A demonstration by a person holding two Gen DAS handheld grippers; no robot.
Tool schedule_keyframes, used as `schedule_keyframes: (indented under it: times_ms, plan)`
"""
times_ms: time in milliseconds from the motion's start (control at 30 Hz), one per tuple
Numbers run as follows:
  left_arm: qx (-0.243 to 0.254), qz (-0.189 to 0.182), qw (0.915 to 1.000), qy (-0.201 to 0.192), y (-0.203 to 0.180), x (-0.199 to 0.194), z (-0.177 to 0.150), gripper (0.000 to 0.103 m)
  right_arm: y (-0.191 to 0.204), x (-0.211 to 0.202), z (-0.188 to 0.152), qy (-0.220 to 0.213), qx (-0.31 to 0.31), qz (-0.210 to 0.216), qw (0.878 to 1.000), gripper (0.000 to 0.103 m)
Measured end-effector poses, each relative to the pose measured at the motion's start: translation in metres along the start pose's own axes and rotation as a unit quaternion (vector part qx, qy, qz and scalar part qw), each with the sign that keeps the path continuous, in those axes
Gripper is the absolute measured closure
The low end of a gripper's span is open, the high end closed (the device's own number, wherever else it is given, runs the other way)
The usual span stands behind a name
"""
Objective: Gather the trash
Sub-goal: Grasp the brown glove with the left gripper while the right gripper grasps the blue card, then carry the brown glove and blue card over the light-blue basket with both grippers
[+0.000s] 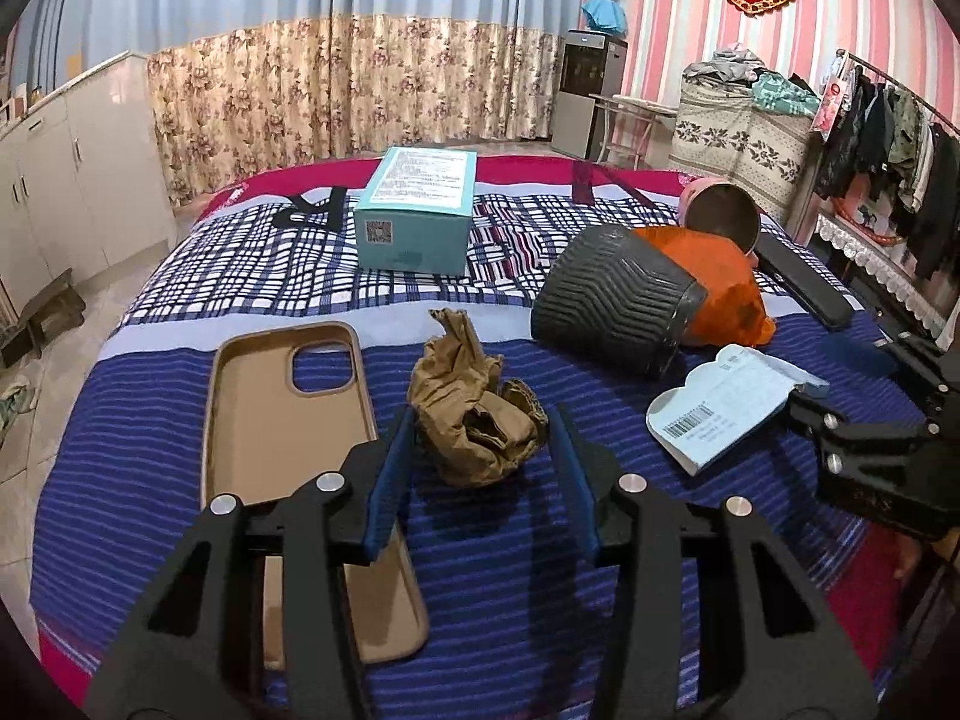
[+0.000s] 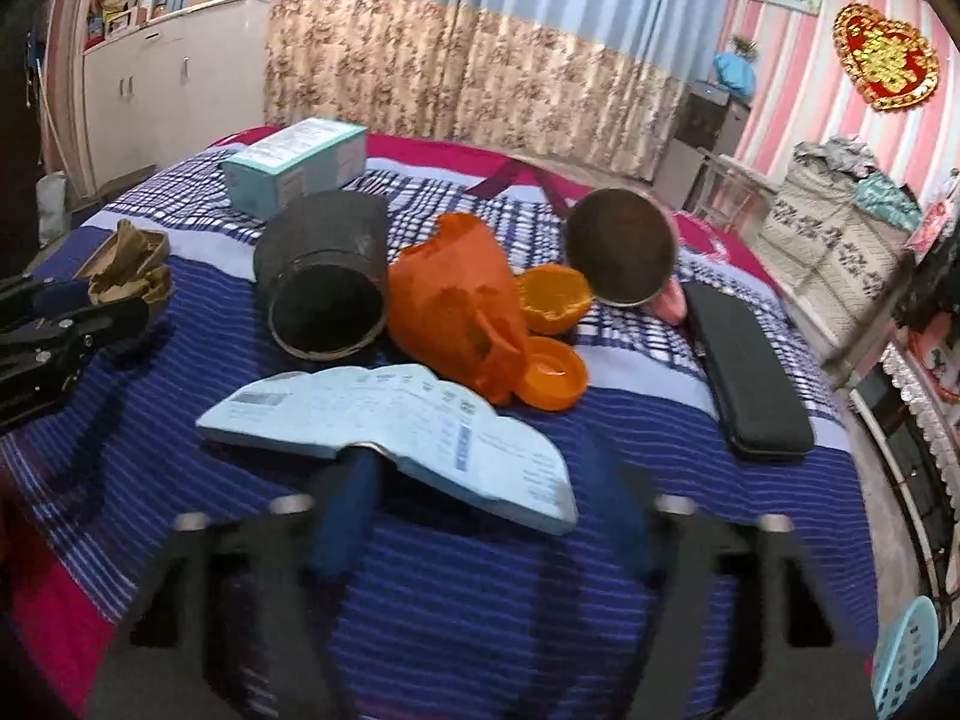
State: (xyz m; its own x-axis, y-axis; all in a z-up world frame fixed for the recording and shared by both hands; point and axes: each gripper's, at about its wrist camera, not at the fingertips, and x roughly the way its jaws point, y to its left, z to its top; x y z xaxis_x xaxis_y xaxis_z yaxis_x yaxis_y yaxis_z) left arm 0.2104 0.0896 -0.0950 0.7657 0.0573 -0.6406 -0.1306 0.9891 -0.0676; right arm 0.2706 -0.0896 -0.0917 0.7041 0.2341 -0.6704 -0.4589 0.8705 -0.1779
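Striped blue bedding covers the bed (image 1: pixel 492 570) on which everything is laid. As landmark, the dark ribbed bin (image 1: pixel 612 297) is taken, tipped on its side with its mouth turned toward the right hand. Just beside that mouth an orange bag (image 2: pixel 456 306) is seen, and in front of it a flattened pale-blue carton (image 2: pixel 396 420), its long axis running across the right gripper (image 2: pixel 480 516). One finger is tucked under the carton's near edge; whether the fingers (image 2: pixel 351 516) press on it cannot be told through the blur. Left of the bin, and nearer the left hand, a crumpled brown paper wad (image 1: pixel 474 420) is found straight ahead between the blue fingers (image 1: pixel 390 480) of the left gripper (image 1: pixel 480 480), which are closed about halfway against its sides, so it is judged gripped
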Motion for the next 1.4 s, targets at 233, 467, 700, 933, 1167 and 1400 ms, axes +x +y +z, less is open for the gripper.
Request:
schedule_keyframes:
  times_ms: [233,467,700,933,1167,1400]
  plan:
    - [-0.007,0.004,0.9999,-0.010,0.003,-0.013,0.007,0.059,-0.015,-0.027,-0.007,-0.027,0.022,0.010,0.999,0.089]
    - [0.007,-0.012,0.9992,-0.038,-0.020,-0.039,0.018,0.059,-0.060,-0.080,-0.032,-0.065,0.093,0.006,0.994,0.095]
    - [0.033,-0.035,0.9977,-0.047,-0.058,-0.052,0.019,0.059,-0.106,-0.109,-0.072,-0.069,0.158,-0.008,0.985,0.095]
    - [0.047,-0.064,0.9956,-0.050,-0.095,-0.058,0.022,0.059,-0.142,-0.139,-0.108,-0.074,0.202,-0.048,0.975,0.095]
    - [0.085,-0.115,0.9875,-0.067,-0.166,-0.064,0.023,0.059,-0.188,-0.188,-0.141,-0.093,0.242,-0.122,0.958,0.095]
    - [0.122,-0.172,0.9750,-0.072,-0.242,-0.066,0.018,0.059,-0.231,-0.234,-0.179,-0.112,0.288,-0.183,0.933,0.095]
